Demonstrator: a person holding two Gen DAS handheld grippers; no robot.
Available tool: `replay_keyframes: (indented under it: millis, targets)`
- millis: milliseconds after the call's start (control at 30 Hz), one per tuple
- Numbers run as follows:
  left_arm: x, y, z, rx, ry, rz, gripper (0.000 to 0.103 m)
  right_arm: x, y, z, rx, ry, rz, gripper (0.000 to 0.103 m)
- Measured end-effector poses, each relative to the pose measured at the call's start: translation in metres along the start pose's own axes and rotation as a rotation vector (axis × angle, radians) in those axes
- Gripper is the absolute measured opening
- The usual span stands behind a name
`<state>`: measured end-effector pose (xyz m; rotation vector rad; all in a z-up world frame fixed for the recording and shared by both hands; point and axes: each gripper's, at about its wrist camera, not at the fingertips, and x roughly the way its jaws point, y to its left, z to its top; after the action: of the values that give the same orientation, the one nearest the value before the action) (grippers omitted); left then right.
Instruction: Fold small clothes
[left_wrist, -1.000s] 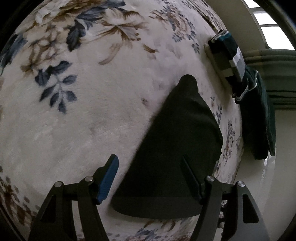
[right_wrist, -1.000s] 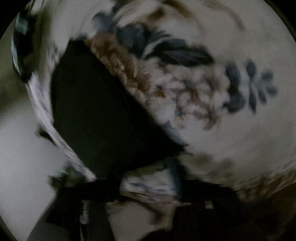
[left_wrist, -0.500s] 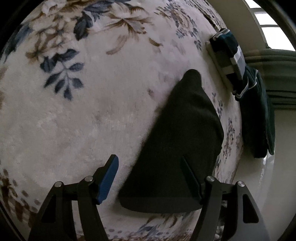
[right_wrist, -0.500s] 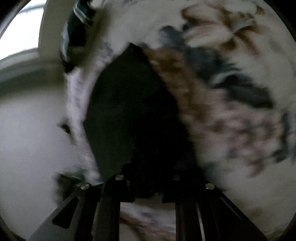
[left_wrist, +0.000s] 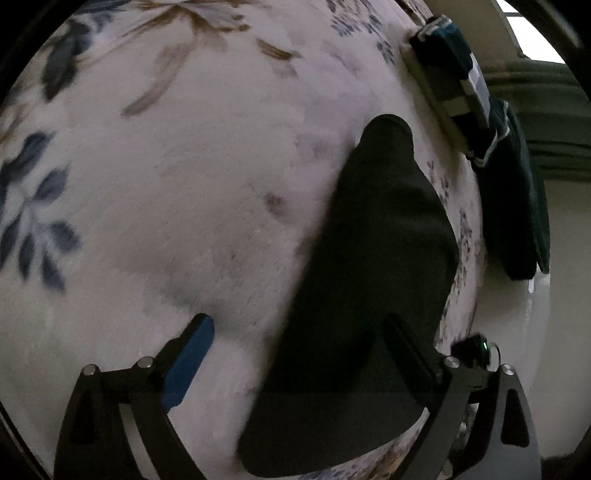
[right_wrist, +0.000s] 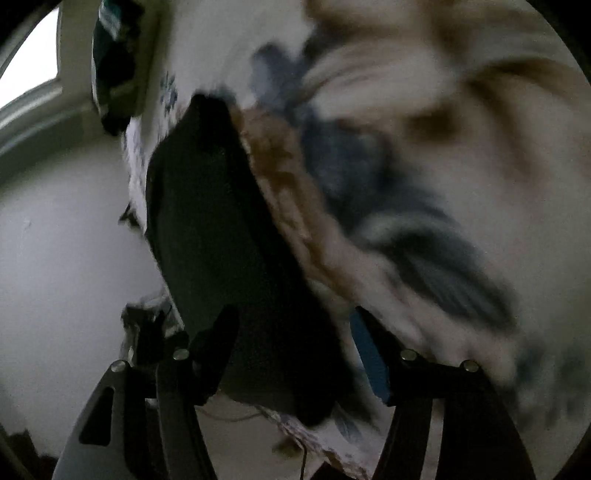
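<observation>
Left gripper (left_wrist: 299, 343) jaws just spread wider, nothing clamped; the dark garment (left_wrist: 369, 288) lies flat between them on the floral blanket (left_wrist: 166, 184), nearer than a second ago. Right gripper (right_wrist: 295, 339) jaws reopened after a brief close, straddling the garment's near edge. Likely both about to pinch that edge for a fold. Folded pile (left_wrist: 509, 206) beyond.

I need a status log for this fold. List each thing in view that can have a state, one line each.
black sock: lying flat on the blanket, not folded, not gripped.
left gripper: open, jaws just widened, straddling the sock's near end.
right gripper: open, jaws just reopened, sock between them.
folded clothes: stacked at the blanket's far edge.
floral blanket: spread out under the sock.
</observation>
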<state>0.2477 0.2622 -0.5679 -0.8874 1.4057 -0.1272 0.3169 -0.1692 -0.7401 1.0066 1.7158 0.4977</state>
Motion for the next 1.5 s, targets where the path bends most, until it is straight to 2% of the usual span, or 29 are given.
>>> replay_keyframes:
  millis: [67,167,233,367,500,633,767,833,867,900,933,967,1000,1033,1100,1233,1333,1500]
  targets:
    - [0.000,0.003,0.005,-0.004,0.010,-0.039,0.094,0.017,0.005,0.013,-0.043,0.066,0.023,0.068]
    - [0.001,0.004,0.009,0.001,0.026,-0.080,0.094,0.040,0.022,0.032,-0.097,0.151,0.111,0.068]
    - [0.005,0.002,0.013,0.020,0.043,-0.089,0.094,0.052,0.033,0.042,-0.116,0.185,0.155,0.068]
    - [0.013,-0.009,0.021,0.052,0.066,-0.106,0.095,0.078,0.057,0.060,-0.153,0.248,0.188,0.068]
    - [0.026,-0.021,0.030,0.088,0.094,-0.138,0.095,0.087,0.074,0.068,-0.175,0.279,0.214,0.070]
    - [0.036,-0.026,0.034,0.103,0.110,-0.150,0.096,0.085,0.069,0.065,-0.179,0.296,0.234,0.070]
    - [0.039,-0.042,0.033,0.144,0.096,-0.114,0.096,0.082,0.069,0.065,-0.184,0.308,0.228,0.070]
    - [0.035,-0.052,0.028,0.183,0.069,-0.117,0.095,0.072,0.057,0.055,-0.187,0.307,0.218,0.070]
    - [0.035,-0.060,0.024,0.207,0.053,-0.106,0.086,0.069,0.057,0.053,-0.186,0.296,0.209,0.070]
    - [0.039,-0.072,0.022,0.239,0.040,-0.062,0.078,0.067,0.057,0.052,-0.187,0.284,0.198,0.067]
    - [0.039,-0.077,0.021,0.258,0.031,-0.037,0.058,0.065,0.057,0.050,-0.190,0.274,0.183,0.059]
    - [0.038,-0.081,0.019,0.265,0.021,-0.017,0.029,0.062,0.057,0.048,-0.196,0.260,0.157,0.053]
    - [0.037,-0.081,0.020,0.259,0.018,-0.021,0.029,0.059,0.056,0.046,-0.206,0.248,0.129,0.037]
    - [0.034,-0.082,0.020,0.248,0.008,-0.032,0.027,0.055,0.055,0.045,-0.208,0.227,0.102,0.031]
    - [0.027,-0.084,0.020,0.253,-0.011,-0.037,0.025,0.046,0.052,0.041,-0.197,0.198,0.105,0.026]
    - [0.008,-0.092,0.018,0.272,-0.030,-0.053,0.023,0.038,0.069,0.034,-0.231,0.160,0.080,0.024]
    - [-0.009,-0.108,0.027,0.298,-0.034,-0.071,0.022,0.022,0.084,0.028,-0.239,0.139,0.103,0.023]
    - [-0.026,-0.158,0.076,0.353,-0.038,-0.097,0.022,-0.014,0.122,0.036,-0.235,0.059,0.136,0.023]
